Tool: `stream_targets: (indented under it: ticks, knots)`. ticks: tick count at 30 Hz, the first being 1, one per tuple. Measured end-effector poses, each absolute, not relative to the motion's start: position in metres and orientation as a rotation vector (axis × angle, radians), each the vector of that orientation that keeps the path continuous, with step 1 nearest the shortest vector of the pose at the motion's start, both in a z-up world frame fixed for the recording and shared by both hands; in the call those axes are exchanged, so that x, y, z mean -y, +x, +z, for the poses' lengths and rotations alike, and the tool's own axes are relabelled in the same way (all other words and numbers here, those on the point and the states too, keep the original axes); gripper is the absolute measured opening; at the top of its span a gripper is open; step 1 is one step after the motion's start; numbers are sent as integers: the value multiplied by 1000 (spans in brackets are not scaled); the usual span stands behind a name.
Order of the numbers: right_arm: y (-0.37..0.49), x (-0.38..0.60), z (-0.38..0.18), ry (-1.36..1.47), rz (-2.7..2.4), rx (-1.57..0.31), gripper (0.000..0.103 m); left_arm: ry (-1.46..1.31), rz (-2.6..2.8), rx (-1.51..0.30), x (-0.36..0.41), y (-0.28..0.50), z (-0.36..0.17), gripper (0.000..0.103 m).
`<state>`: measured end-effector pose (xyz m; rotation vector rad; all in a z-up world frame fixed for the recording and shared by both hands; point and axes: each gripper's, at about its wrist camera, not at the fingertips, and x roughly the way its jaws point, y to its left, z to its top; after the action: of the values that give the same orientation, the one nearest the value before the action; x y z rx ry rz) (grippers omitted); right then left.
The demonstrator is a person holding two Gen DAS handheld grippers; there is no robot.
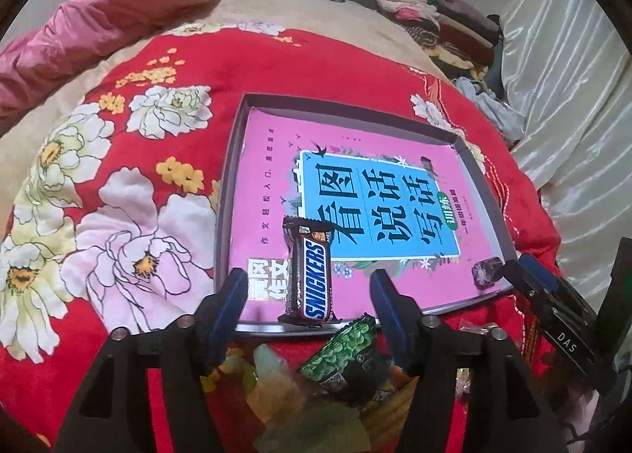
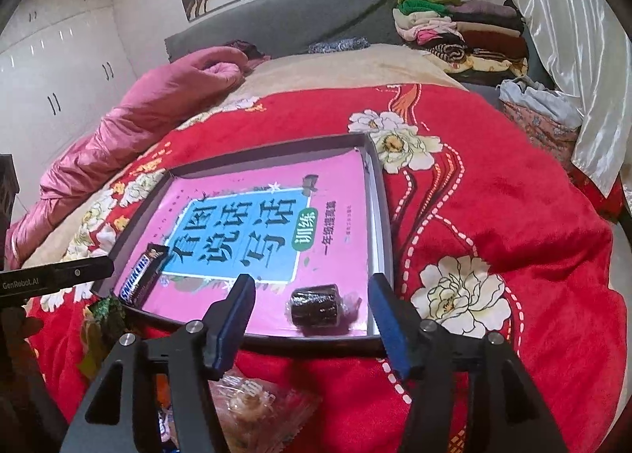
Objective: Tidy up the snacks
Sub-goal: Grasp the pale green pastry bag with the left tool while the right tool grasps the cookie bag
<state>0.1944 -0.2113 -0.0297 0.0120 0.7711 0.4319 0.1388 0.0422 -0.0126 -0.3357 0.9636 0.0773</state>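
Note:
A shallow grey tray [image 1: 231, 160] lies on the red flowered blanket and holds a pink book. A Snickers bar [image 1: 312, 275] rests on the book at the tray's near edge, between the fingers of my left gripper [image 1: 308, 281], which is open with its pads clear of the bar. In the right wrist view a dark wrapped candy [image 2: 316, 304] sits in the near right corner of the tray [image 2: 379, 192]. My right gripper [image 2: 312, 285] is open around it without touching. The Snickers bar [image 2: 140, 277] shows at the left there.
Loose snacks lie on the blanket in front of the tray: a green packet [image 1: 343, 350] with other wrappers under my left gripper, and a clear wrapped snack [image 2: 252, 397] under my right. A pink quilt [image 2: 150, 113] and folded clothes [image 2: 454, 26] lie beyond.

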Motion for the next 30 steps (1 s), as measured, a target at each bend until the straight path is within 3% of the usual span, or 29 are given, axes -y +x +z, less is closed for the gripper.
stream_targets:
  ticks: [30]
  knots:
    - [157, 222, -1, 37, 507, -635, 79, -345, 84, -944, -59, 99, 4, 73]
